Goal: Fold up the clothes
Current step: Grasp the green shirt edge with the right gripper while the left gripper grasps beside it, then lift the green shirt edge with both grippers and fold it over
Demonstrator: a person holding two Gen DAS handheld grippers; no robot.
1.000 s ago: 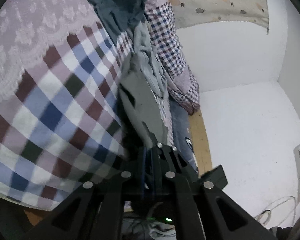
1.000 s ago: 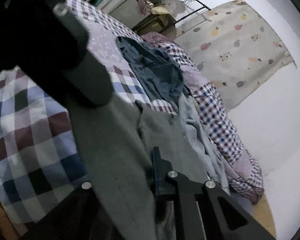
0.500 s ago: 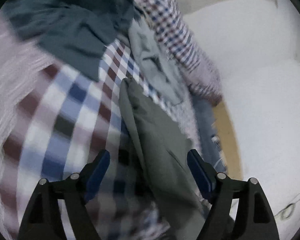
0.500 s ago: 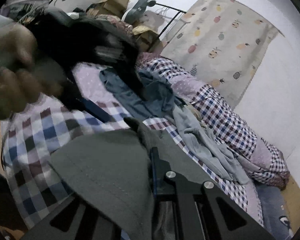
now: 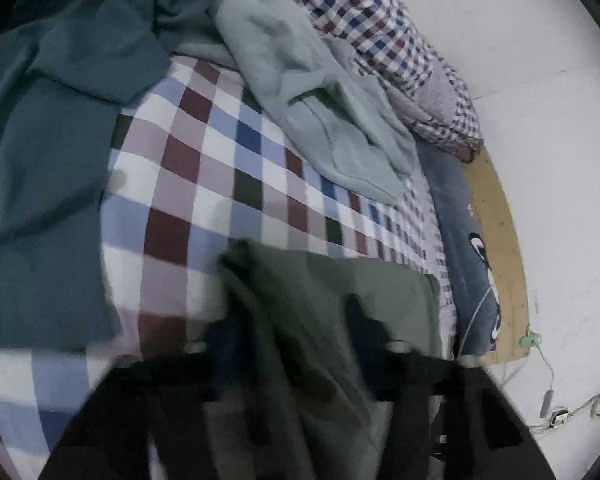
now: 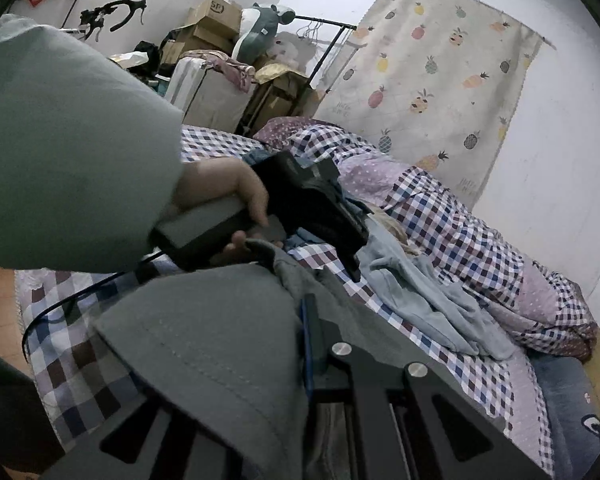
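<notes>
My right gripper [image 6: 308,344] is pinching the grey garment [image 6: 204,344], which drapes over the checkered bed [image 6: 472,364]. Left gripper [image 5: 300,344] is spread wide around the same cloth at 6 o'clock. Light blue garment [image 5: 320,100] lies at 1 o'clock.

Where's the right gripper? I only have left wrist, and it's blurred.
Observer: The right gripper is shut on the olive-grey fabric garment, with cloth draped over one finger.
Operator: Where's my left gripper from there?
Observer: The left gripper is ahead of it, over the garment's far end. A hand in a pale green sleeve holds it. I can't tell if it touches.
Operator: Anything beyond the bed?
Observer: Stacked brown cardboard boxes against the wall.
</notes>
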